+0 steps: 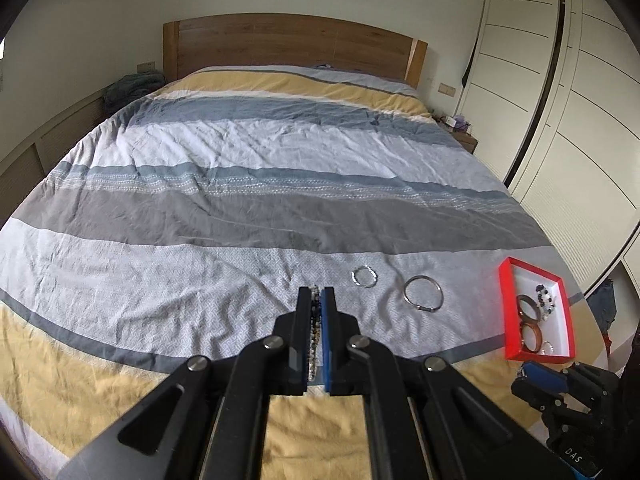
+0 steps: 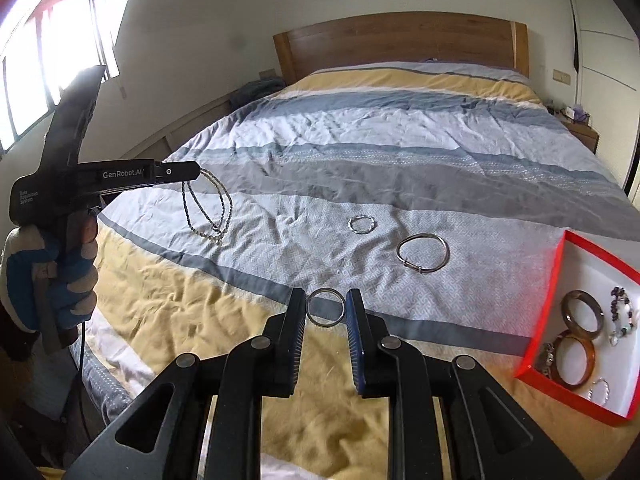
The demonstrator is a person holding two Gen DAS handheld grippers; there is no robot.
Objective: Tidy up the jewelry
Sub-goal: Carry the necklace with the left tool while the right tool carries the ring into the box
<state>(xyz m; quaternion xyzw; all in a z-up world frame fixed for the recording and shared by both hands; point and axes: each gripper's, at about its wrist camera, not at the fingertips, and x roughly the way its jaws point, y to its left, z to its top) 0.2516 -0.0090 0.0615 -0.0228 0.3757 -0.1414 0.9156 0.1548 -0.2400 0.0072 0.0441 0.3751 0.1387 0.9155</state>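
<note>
My left gripper (image 1: 316, 294) is shut on a beaded necklace (image 1: 314, 332); in the right wrist view the same gripper (image 2: 196, 170) is raised above the bed and the necklace (image 2: 208, 212) hangs from it in loops. My right gripper (image 2: 326, 300) is shut on a silver bangle (image 2: 325, 307) held between its pads. On the bedspread lie a small twisted silver bracelet (image 2: 362, 225) and a larger silver bangle (image 2: 423, 253). A red box (image 2: 540, 320) at the right holds two brown bangles (image 2: 582, 312), a beaded bracelet (image 2: 622, 312) and other pieces.
The striped bedspread (image 1: 240, 200) covers a wide bed with a wooden headboard (image 1: 292, 44). White wardrobe doors (image 1: 560, 120) run along the right, with a bedside table (image 1: 460, 128) beyond. A gloved hand (image 2: 52, 280) holds the left gripper's handle. A window (image 2: 40, 60) is at the left.
</note>
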